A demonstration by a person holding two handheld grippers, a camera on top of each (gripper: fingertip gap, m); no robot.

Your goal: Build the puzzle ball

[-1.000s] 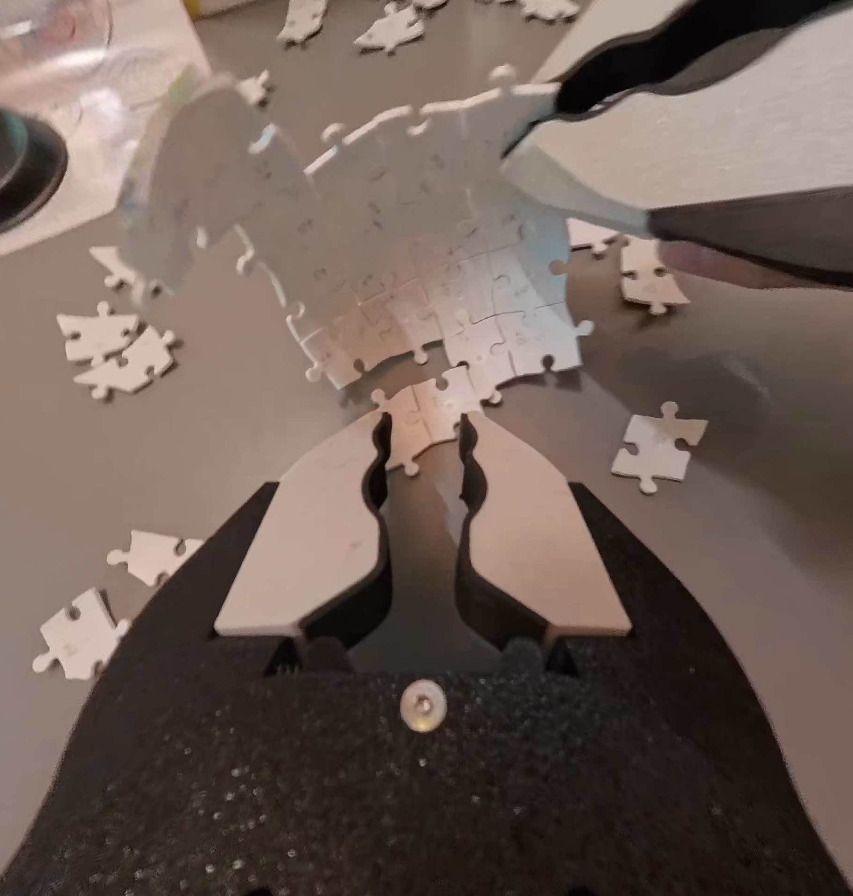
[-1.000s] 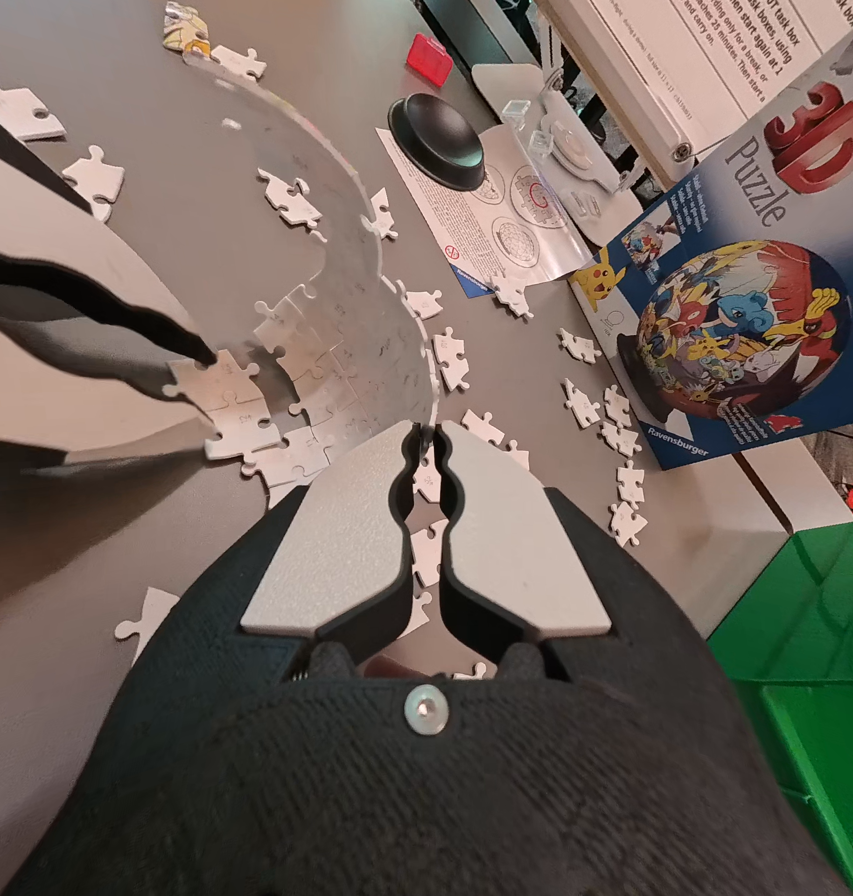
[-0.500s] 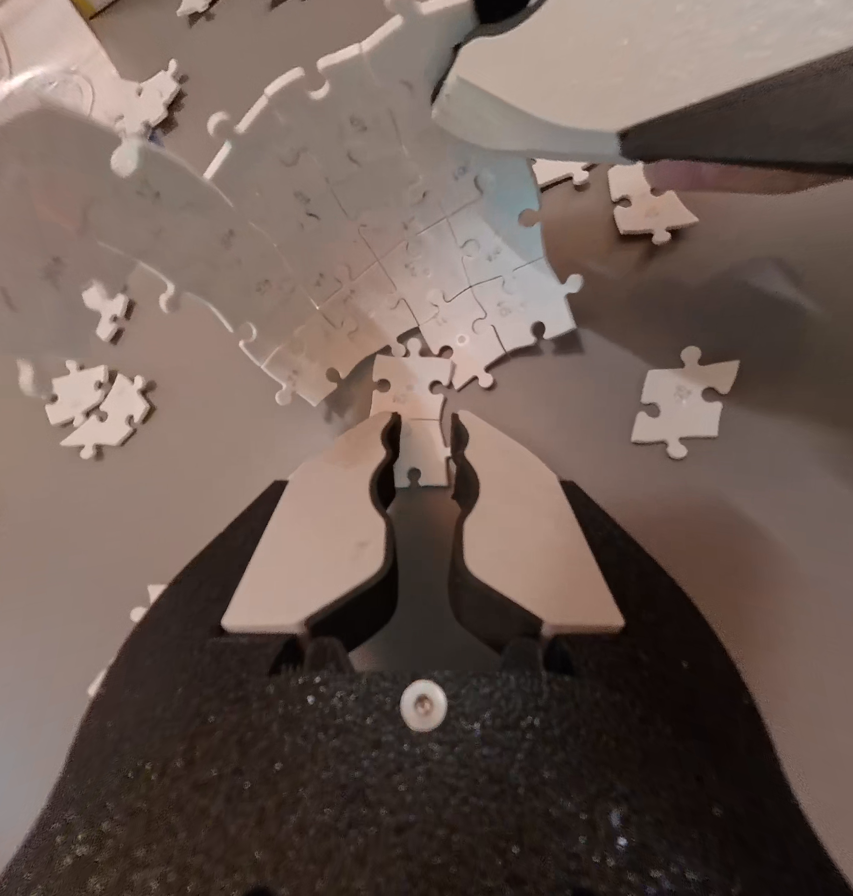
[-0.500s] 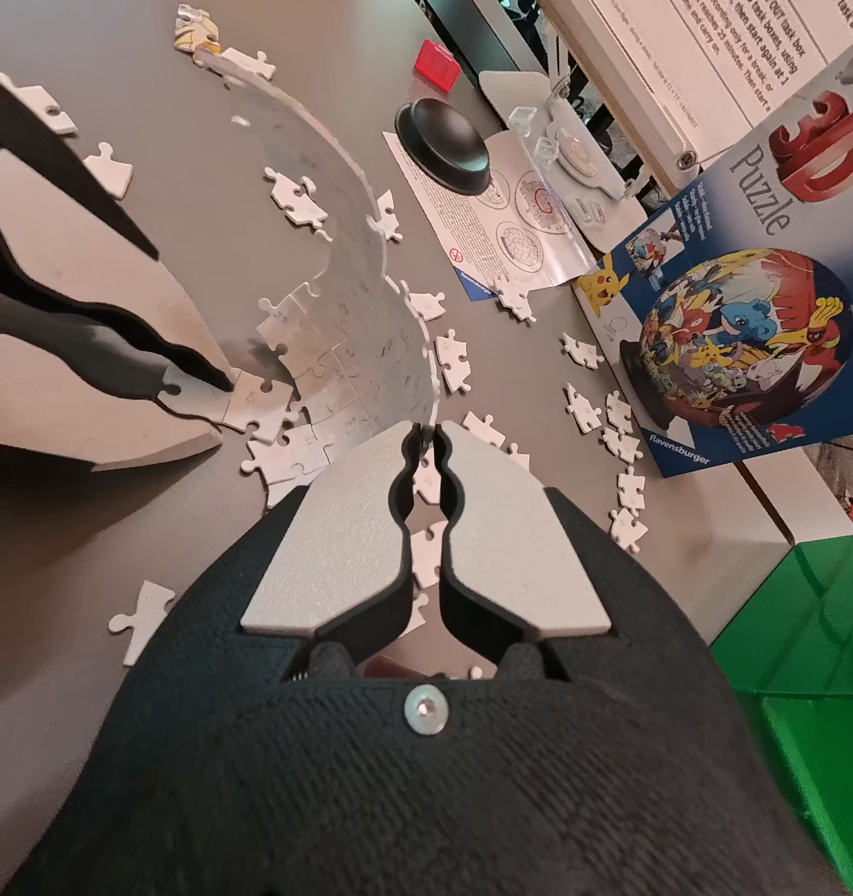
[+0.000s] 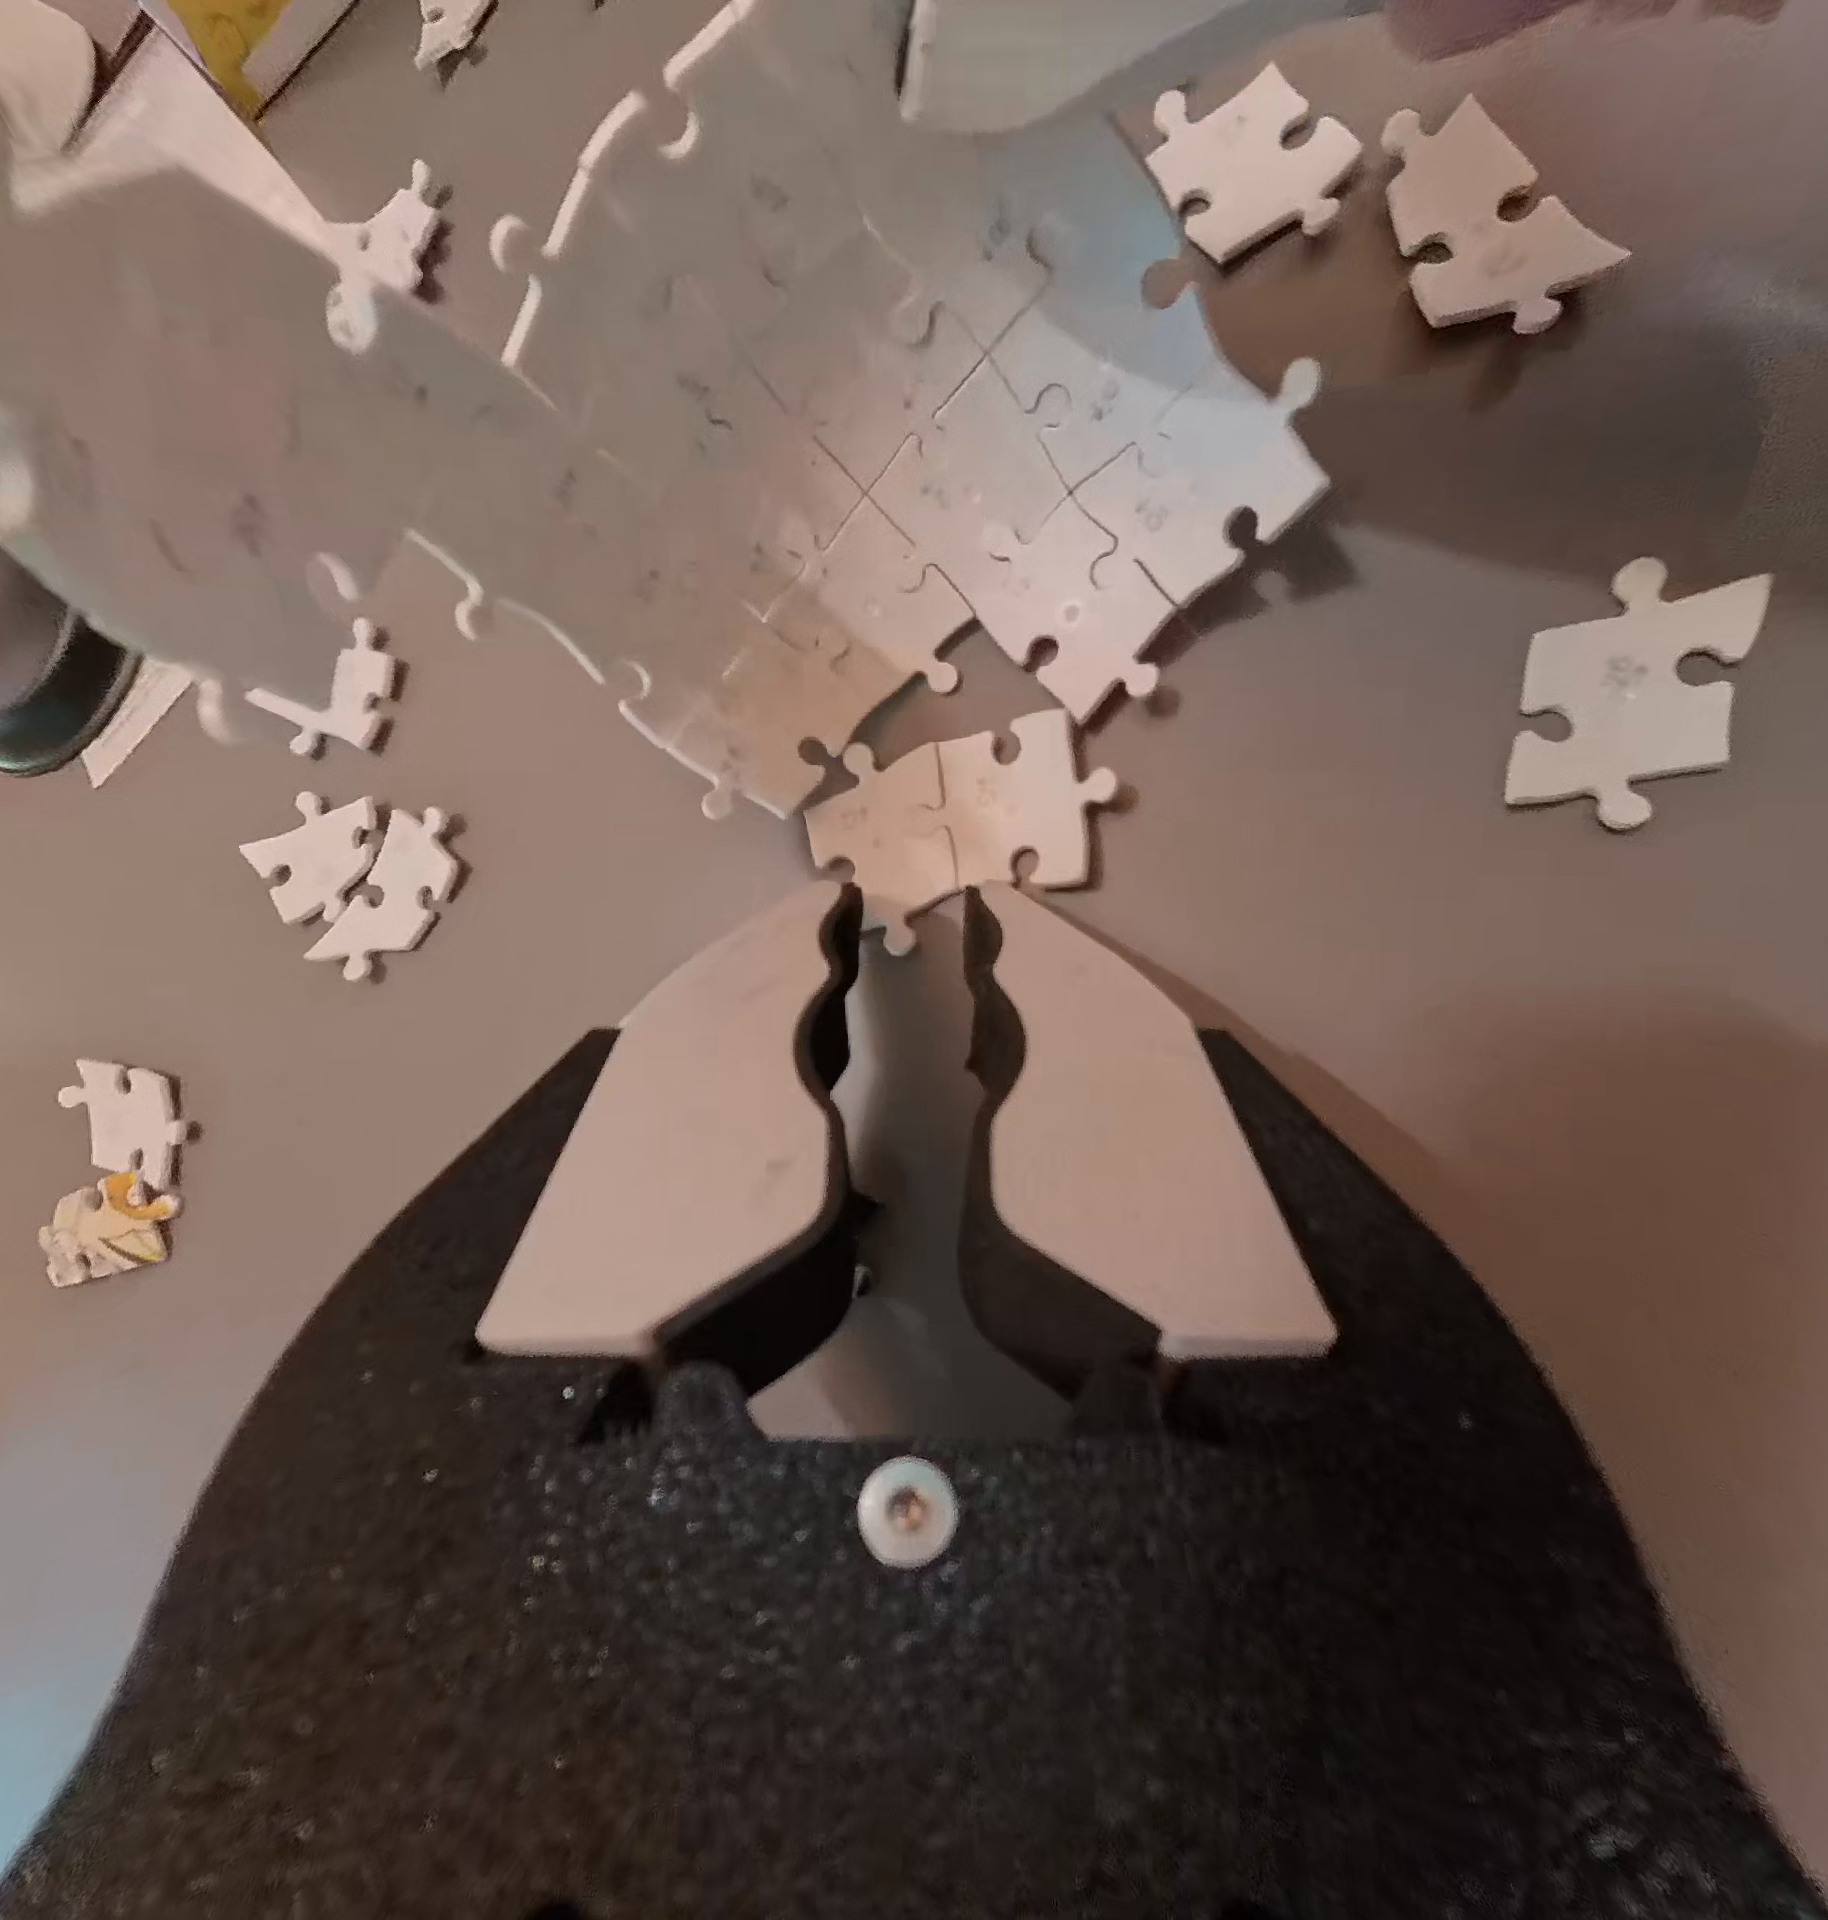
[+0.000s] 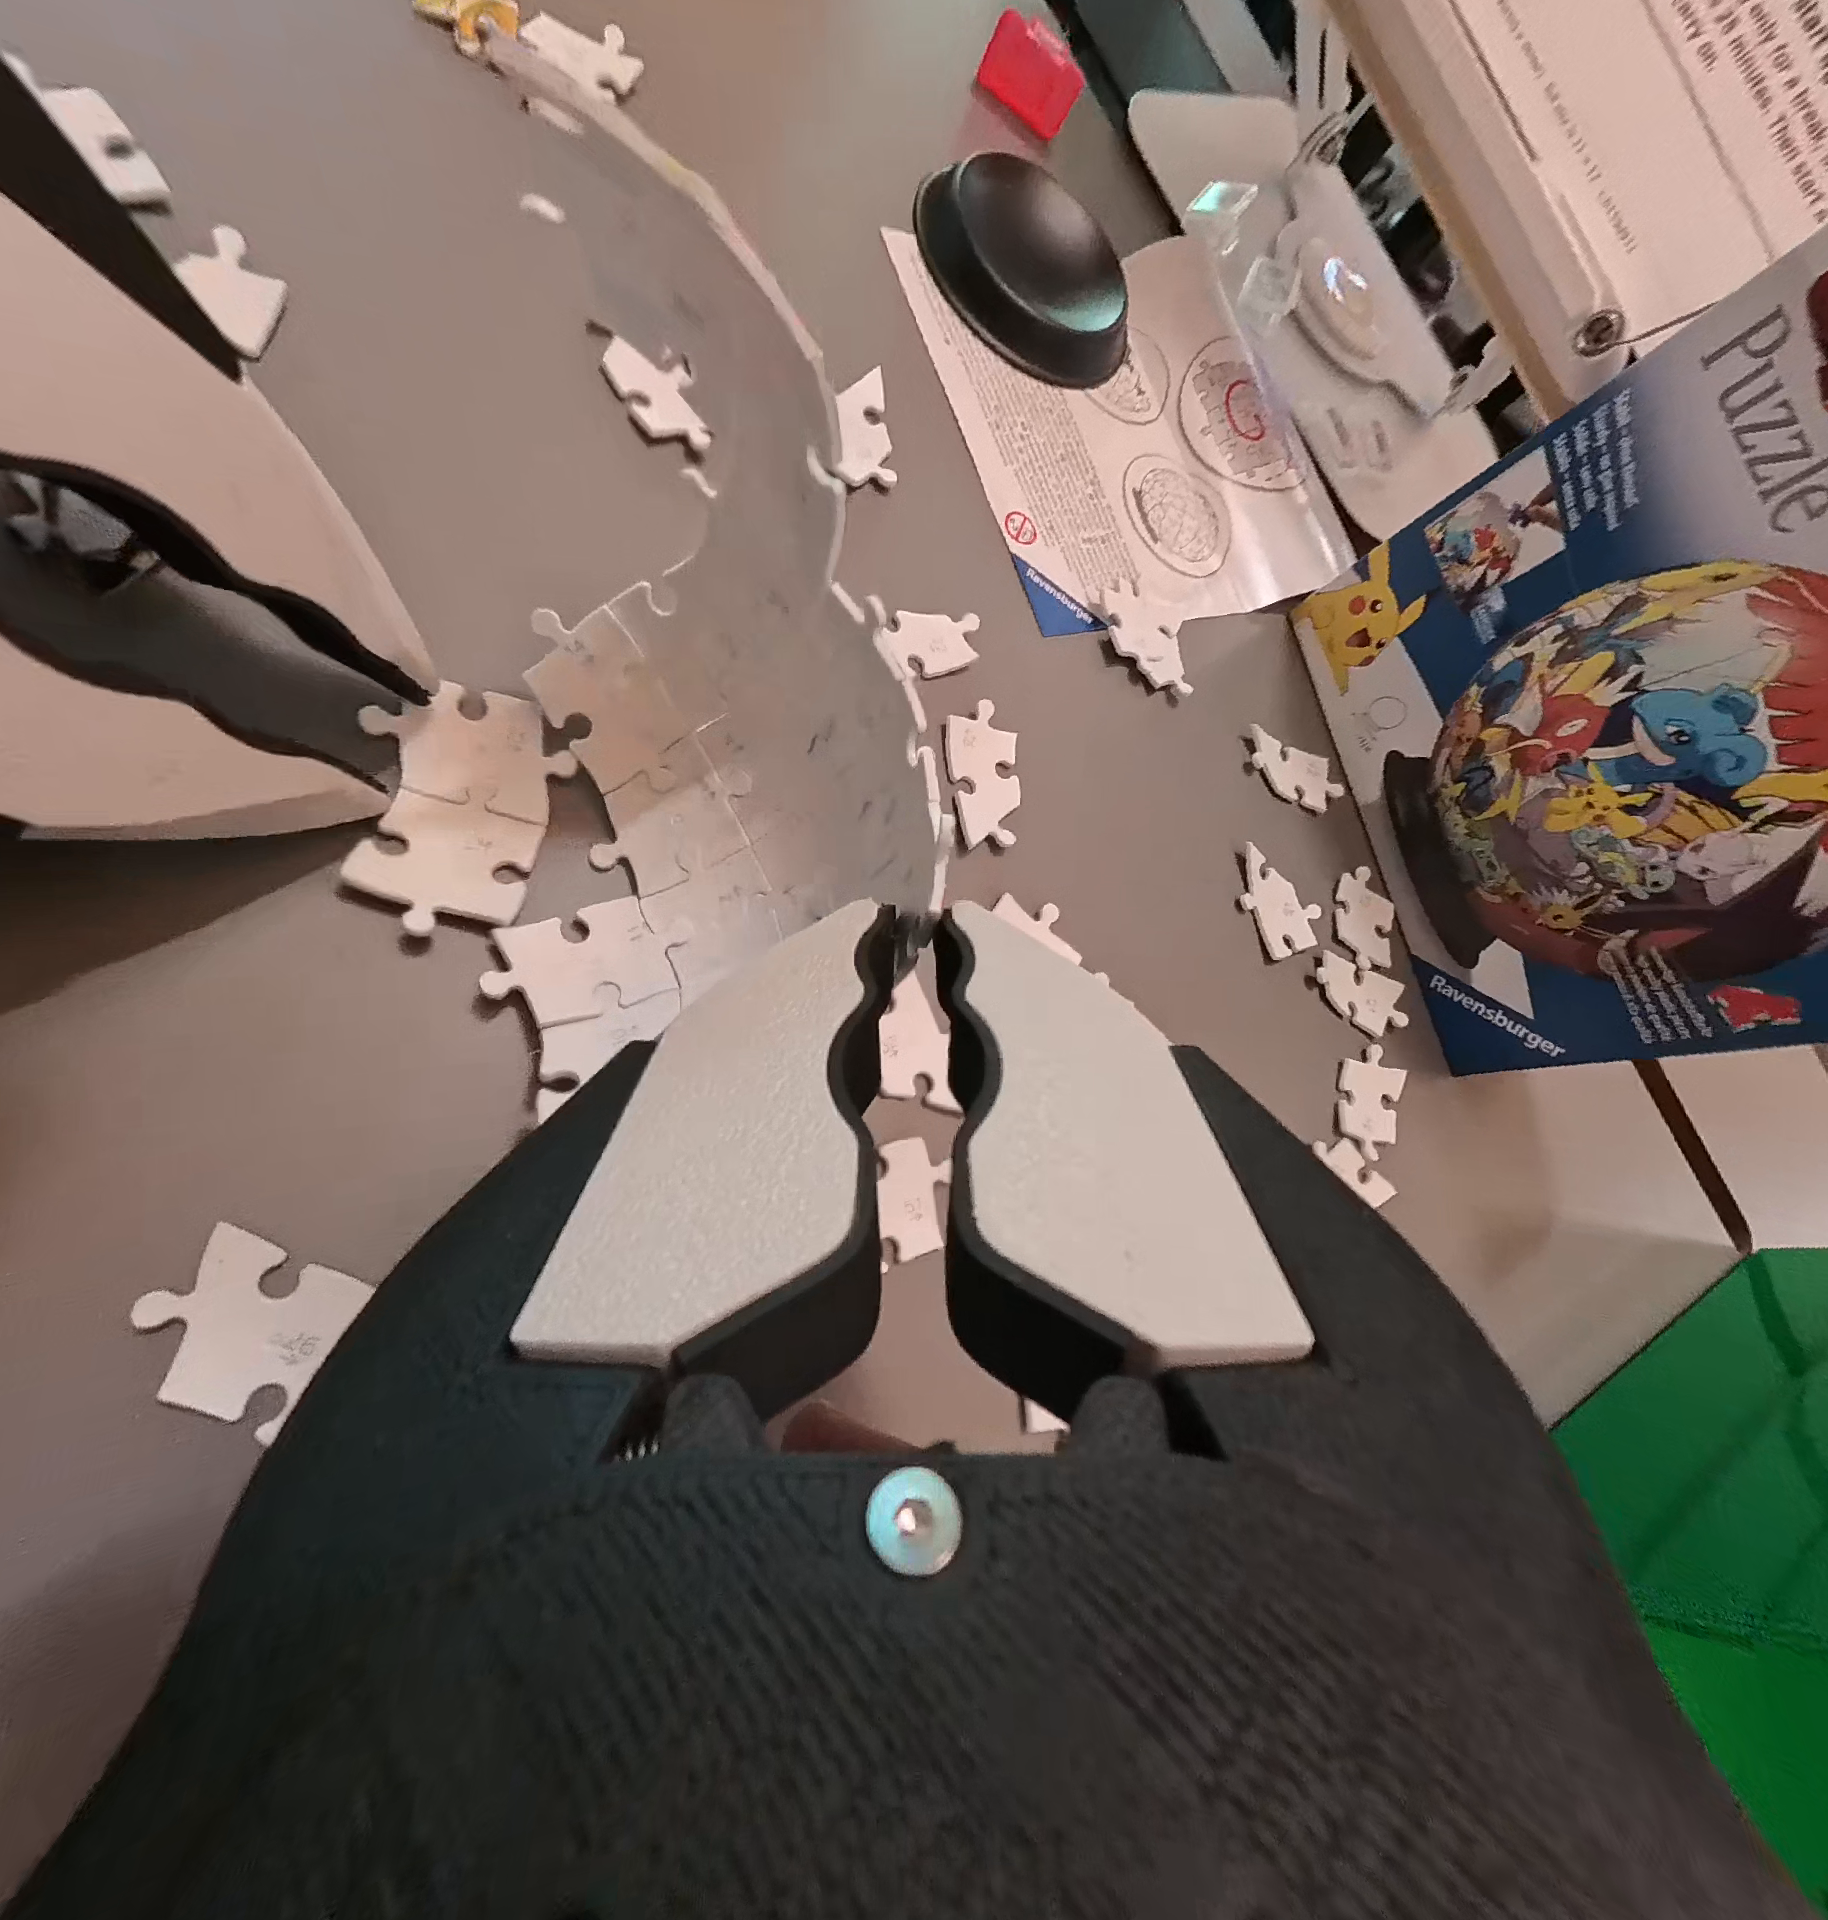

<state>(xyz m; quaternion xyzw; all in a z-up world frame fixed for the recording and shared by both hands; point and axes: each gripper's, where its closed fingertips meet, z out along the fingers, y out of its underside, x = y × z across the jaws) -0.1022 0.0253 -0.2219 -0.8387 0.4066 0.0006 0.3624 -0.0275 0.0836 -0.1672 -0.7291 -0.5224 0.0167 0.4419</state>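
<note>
Matt grey counter point(image 6: 1097, 810), smooth, faintly sheened at 12 o'clock. Loose puzzle pieces point(image 5: 1627, 691) of stiff white plastic-looking stock, matt backs; same on the curved puzzle shell point(image 6: 785, 644). Grainy black printed plastic on the left claw point(image 5: 910, 904) body, with smooth matt grey finger plates; finely ribbed black plastic on the right claw point(image 6: 915, 925). Shiny metal screw point(image 6: 912, 1527) at 6 o'clock. Glossy printed cardboard puzzle box point(image 6: 1637, 748) at 3 o'clock. Thin paper instruction sheet point(image 6: 1128, 488), glossy black stand point(image 6: 1024, 270) at 1 o'clock.
</note>
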